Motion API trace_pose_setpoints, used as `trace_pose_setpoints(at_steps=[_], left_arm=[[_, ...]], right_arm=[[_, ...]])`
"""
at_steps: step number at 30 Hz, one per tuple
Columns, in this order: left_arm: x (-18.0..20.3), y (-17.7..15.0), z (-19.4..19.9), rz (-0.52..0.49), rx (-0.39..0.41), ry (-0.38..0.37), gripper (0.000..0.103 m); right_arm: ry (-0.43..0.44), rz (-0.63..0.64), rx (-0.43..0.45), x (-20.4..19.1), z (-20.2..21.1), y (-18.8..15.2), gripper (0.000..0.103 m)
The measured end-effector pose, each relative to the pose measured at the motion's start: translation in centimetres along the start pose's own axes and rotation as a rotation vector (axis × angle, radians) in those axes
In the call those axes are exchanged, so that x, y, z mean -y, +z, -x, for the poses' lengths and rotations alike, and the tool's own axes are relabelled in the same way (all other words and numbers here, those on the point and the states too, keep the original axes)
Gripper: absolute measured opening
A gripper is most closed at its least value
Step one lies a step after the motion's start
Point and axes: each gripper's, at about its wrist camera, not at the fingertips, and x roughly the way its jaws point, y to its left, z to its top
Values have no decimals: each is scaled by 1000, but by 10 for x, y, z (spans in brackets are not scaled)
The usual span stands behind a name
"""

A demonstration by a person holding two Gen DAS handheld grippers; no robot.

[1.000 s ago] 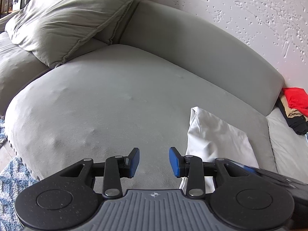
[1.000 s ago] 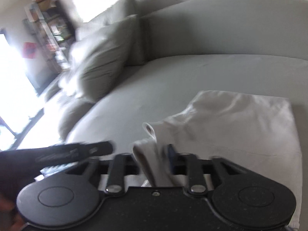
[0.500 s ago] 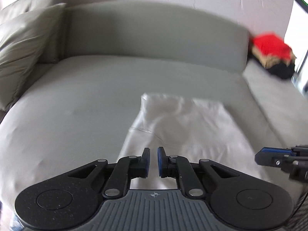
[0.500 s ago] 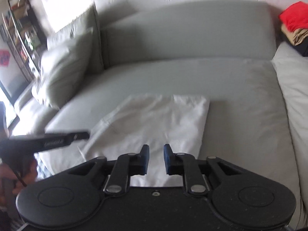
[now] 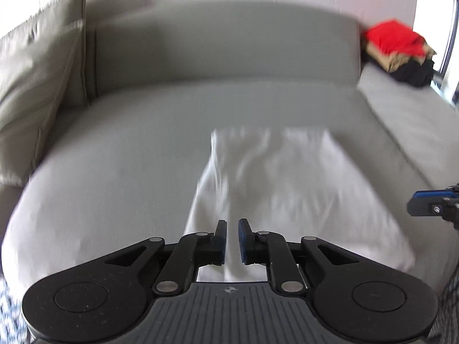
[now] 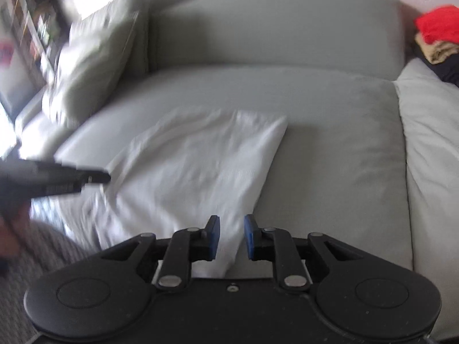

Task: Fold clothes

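A folded white garment lies flat on a grey sofa. The left tool, opening slightly, and the right tool hover over its near edge, pads narrowly apart, gripping nothing

Grey sofa carries white garment, cushion, clothes pile.

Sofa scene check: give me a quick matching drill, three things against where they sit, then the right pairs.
Things:
1. white garment
2. red garment
3. grey pillow

Places:
A. top of the pile at the sofa's far right end
B. leaning against the sofa's left back corner
C. flat on the seat, in front of both grippers

Pairs: 1-C, 2-A, 3-B
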Motion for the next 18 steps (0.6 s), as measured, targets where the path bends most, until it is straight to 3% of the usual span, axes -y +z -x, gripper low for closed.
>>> trace_pose_setpoints(at_steps=[5,9,11,13,15,18], left_arm=[[13,34,-37,32,29,-60,13],[17,46,-89,52,-19,-115,13],[5,41,-112,117,-59,-110,10],[-16,38,-123,238,-66,-72,11],[-31,41,-123,285,-28,-18,11],[-40,44,-112,285,42,207,3]], right_arm=[[102,-227,80,24,-41,28,19],[305,-450,21,44,-101,34,18],[277,-531,32,59,-121,28,18],[214,-627,98,80,-133,19,0],[178,-721,176,103,-139,10,0],[110,-740,211,115,-132,17,2]])
